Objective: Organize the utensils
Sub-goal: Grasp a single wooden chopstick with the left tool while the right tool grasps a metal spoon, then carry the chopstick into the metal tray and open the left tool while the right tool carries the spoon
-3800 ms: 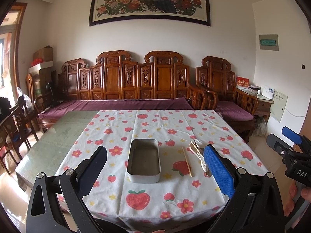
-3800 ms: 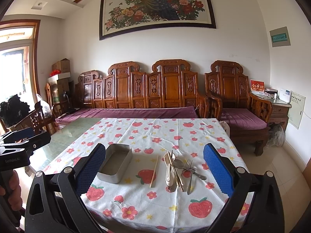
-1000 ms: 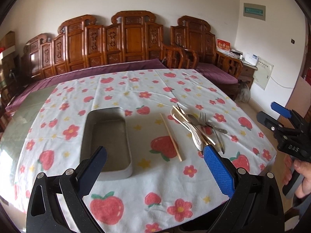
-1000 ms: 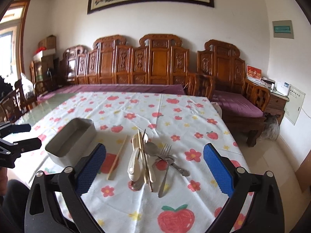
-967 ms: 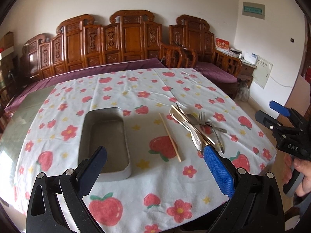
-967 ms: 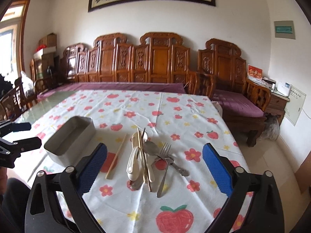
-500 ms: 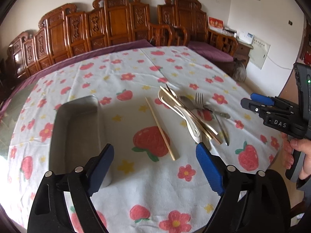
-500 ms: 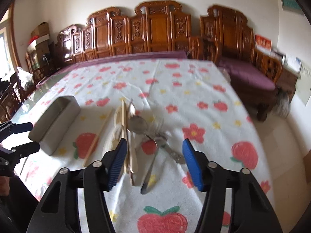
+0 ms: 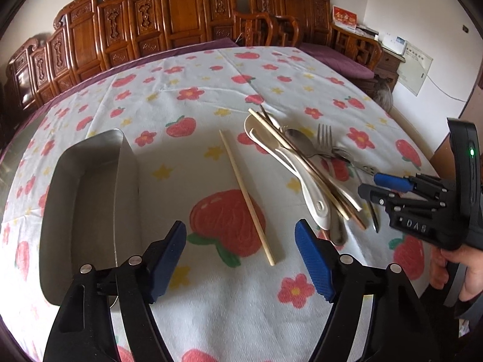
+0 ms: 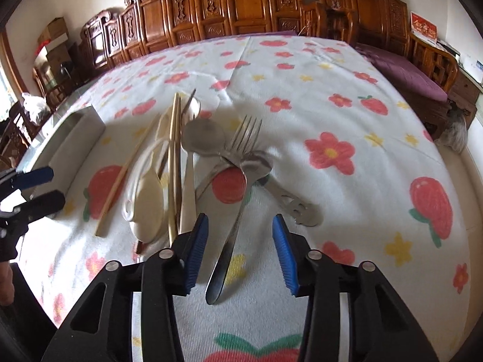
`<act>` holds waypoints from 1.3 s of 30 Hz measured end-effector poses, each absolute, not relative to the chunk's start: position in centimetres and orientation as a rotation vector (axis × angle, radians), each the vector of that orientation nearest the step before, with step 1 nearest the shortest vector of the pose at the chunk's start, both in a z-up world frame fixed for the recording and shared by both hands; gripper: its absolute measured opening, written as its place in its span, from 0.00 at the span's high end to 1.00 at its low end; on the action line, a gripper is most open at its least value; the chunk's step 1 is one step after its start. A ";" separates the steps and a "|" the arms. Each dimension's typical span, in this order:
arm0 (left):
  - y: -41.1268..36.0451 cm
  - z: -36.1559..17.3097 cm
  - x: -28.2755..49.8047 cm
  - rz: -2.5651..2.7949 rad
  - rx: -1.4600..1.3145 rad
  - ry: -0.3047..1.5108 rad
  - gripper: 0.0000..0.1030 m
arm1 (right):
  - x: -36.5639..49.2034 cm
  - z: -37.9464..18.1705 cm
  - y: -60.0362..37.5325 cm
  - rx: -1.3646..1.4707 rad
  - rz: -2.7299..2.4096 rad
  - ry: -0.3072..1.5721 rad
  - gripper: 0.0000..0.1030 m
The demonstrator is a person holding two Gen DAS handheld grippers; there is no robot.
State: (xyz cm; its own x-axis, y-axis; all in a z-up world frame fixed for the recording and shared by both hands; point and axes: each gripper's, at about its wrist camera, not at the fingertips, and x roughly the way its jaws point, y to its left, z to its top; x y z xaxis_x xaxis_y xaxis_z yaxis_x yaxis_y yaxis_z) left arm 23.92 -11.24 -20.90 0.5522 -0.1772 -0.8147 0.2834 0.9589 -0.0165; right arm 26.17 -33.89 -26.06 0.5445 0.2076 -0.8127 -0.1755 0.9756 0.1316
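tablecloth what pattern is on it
White tablecloth with red strawberries, red flowers and small yellow stars, clearest in the right wrist view.

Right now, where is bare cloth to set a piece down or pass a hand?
Free: the strip between the metal tray and the lone chopstick, and the far half of the tablecloth up to the sofa. Crowded: the utensil pile where the right gripper straddles the fork.

Both grippers were black, with ribbed blue pads (image 10: 197, 250) and silver screws; the right gripper (image 9: 380, 185) bore white "DAS" lettering and a green light.
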 end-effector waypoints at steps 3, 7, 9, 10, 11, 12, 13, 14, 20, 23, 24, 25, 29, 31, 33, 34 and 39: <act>-11.7 -21.5 24.8 -0.263 0.133 0.963 0.31 | 26.6 -26.5 -33.6 -0.002 0.208 0.980 0.60; -12.2 -22.1 26.2 -0.258 0.139 0.973 0.31 | 27.1 -26.5 -34.0 -0.020 0.193 0.984 0.77; -12.5 -22.6 27.4 -0.247 0.139 0.989 0.35 | 27.1 -26.5 -34.2 -0.051 0.165 0.985 0.88; -12.6 -22.8 27.9 -0.243 0.137 0.996 0.37 | 27.1 -26.5 -34.3 -0.057 0.163 0.986 0.92; -12.8 -22.9 28.3 -0.242 0.136 0.999 0.38 | 27.1 -26.5 -34.5 -0.057 0.165 0.989 0.96; -13.0 -23.2 28.8 -0.242 0.133 1.006 0.39 | 27.1 -26.5 -34.7 -0.053 0.165 0.991 0.97; -13.0 -23.4 29.1 -0.242 0.131 1.013 0.41 | 27.1 -26.4 -35.0 -0.046 0.163 0.996 0.98; -13.1 -23.7 29.5 -0.241 0.124 1.024 0.42 | 27.2 -26.4 -35.1 -0.039 0.165 0.999 0.98; -12.9 -25.4 31.0 -0.210 0.118 1.071 0.55 | 27.0 -25.4 -35.5 -0.024 0.178 0.974 0.98; -12.9 -25.5 31.0 -0.204 0.127 1.065 0.60 | 26.9 -24.5 -35.5 -0.012 0.184 0.952 0.98; -12.9 -25.5 31.0 -0.205 0.131 1.063 0.65 | 26.9 -24.3 -35.4 -0.011 0.186 0.947 0.98; -13.0 -25.5 31.0 -0.209 0.134 1.059 0.71 | 26.8 -24.0 -35.3 -0.011 0.190 0.940 0.98; -13.0 -25.3 31.0 -0.226 0.122 1.053 0.93 | 26.6 -23.3 -34.7 -0.018 0.206 0.924 0.98; -12.6 -25.2 31.0 -0.237 0.094 1.067 0.96 | 26.4 -22.9 -34.4 -0.022 0.213 0.917 0.98; -12.3 -25.1 30.9 -0.240 0.081 1.072 0.96 | 26.2 -22.6 -34.1 -0.025 0.220 0.911 0.98; -12.1 -24.9 30.7 -0.239 0.081 1.070 0.96 | 26.1 -22.3 -33.9 -0.028 0.225 0.907 0.98; -11.2 -23.1 29.5 -0.248 0.078 1.038 0.96 | 25.5 -21.1 -33.0 -0.033 0.247 0.888 0.98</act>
State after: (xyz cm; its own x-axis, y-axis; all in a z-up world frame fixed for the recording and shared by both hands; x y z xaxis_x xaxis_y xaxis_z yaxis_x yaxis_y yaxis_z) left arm 29.55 -11.21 -23.11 0.4832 -0.1668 -0.8595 0.2399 0.9693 -0.0533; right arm 25.52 -32.95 -21.14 0.6048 0.2000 -0.7709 -0.2275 0.9710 0.0734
